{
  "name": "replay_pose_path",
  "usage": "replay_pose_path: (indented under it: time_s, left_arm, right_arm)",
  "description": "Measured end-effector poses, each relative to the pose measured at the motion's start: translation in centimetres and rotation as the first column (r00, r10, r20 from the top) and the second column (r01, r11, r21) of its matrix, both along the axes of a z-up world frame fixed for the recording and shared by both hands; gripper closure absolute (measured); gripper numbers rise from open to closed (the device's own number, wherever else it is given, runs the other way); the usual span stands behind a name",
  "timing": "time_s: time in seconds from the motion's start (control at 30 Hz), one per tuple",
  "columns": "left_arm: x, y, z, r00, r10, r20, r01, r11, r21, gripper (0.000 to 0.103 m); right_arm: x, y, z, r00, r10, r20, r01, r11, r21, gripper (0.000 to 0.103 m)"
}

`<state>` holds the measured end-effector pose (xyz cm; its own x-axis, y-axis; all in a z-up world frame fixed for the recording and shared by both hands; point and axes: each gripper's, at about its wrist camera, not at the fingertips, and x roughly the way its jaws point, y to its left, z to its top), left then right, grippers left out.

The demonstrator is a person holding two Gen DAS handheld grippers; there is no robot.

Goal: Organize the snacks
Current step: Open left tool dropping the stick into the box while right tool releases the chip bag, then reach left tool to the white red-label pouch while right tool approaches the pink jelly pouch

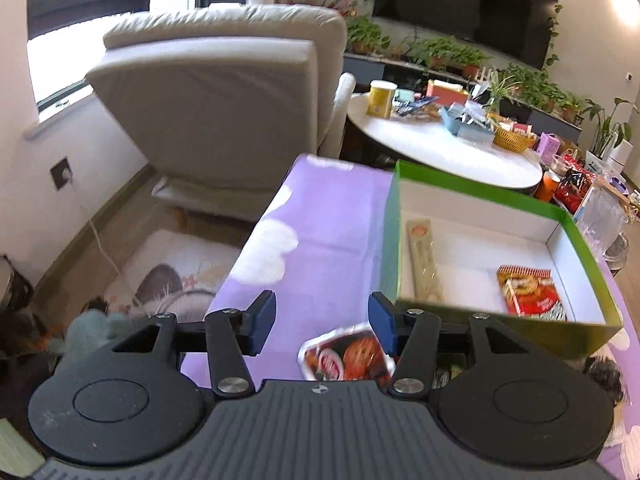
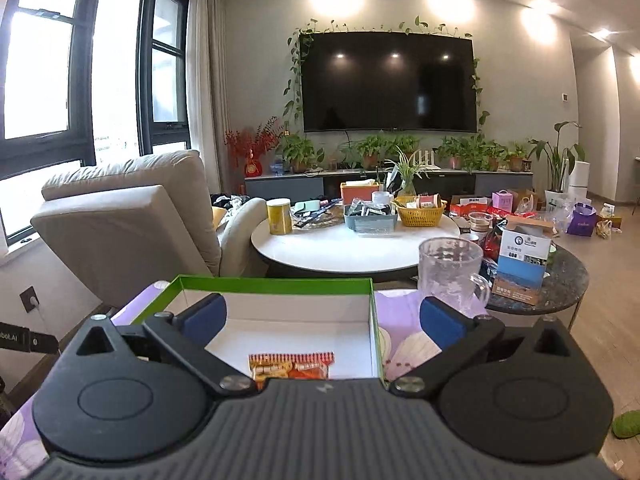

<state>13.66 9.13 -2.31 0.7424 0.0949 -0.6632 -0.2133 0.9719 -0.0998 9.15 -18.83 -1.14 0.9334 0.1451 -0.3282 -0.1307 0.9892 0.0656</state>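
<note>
Two claws show, each with nothing between its blue pads. Left claw [image 1: 322,322] stands partly open over the purple-clothed counter [image 1: 332,216], its fingers touching nothing; a red and silver snack packet [image 1: 344,354] lies on the cloth just below it, apart from the pads. Beside it sits the green box [image 1: 472,194], white inside, holding a long tan snack stick [image 1: 426,260] by its left wall and a red snack pack [image 1: 530,290] nearer the right. Right claw [image 2: 322,318] is spread wide above that box, empty.
</note>
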Motion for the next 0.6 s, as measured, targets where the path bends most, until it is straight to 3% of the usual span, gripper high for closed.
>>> replay_pose_path:
  time_s: [0.27, 0.37, 0.6]
  left_arm:
    - [-0.2, -1.6, -2.9, 0.993, -0.009, -0.117, 0.006, 1.000, -0.025, 0.045]
    - [0.1, -2.3, -3.9, 0.989, -0.017, -0.146, 0.013, 1.000, -0.028, 0.039]
    - [1.0, -2.5, -5.4, 0.984, 0.007, -0.181, -0.012, 1.000, -0.027, 0.037]
  right_arm:
    - [-2.5, 0.1, -1.6, 0.997, 0.047, -0.063, -0.048, 0.999, -0.021, 0.025]
    - [-3.7, 0.6, -2.6, 0.994, 0.071, -0.087, -0.077, 0.994, -0.074, 0.025]
    - [-4.6, 1.4, -3.9, 0.991, 0.087, -0.097, -0.105, 0.975, -0.195, 0.025]
